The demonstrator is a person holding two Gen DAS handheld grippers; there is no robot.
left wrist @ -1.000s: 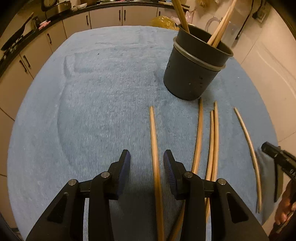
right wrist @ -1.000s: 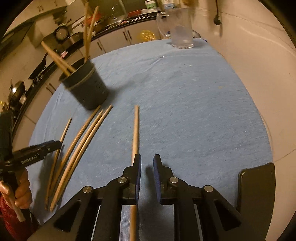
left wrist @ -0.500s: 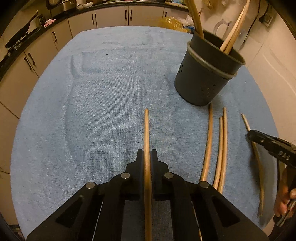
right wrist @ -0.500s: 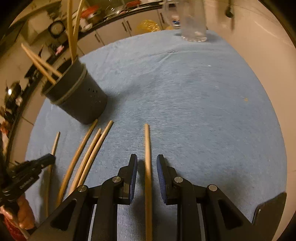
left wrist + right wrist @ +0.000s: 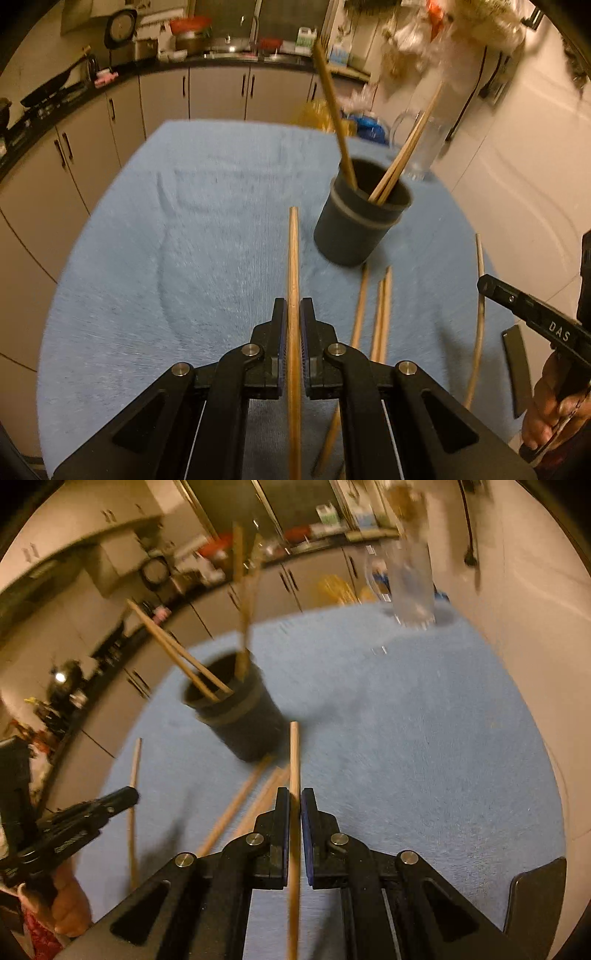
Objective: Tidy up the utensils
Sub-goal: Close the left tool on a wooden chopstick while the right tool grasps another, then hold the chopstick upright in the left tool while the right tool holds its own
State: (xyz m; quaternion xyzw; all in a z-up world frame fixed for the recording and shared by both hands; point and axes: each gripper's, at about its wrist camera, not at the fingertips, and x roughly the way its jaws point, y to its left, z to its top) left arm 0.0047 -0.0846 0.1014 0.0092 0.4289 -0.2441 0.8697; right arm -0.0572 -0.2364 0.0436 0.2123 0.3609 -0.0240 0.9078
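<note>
Left gripper: black fingers clamped tight on a long brown wooden chopstick, which runs straight fwd between the pads, its tip up off the desk and just left of the dark grey round plastic holder cup. Right gripper: fingers have just closed and are now pinched on a second, paler wooden chopstick, tip pointing at the cup's base. Cup stands upright on the blue towel-covered desk, w/ several chopsticks already leaning inside it. Loose chopsticks still on the towel: three lying close together just in front of the cup, plus one thin curved one further right, apart from the rest. In the left wrist view the right gripper and the person's hand show at the right edge. Clear glass jug at the desk's far side, blurred. Kitchen cabinets behind.
</note>
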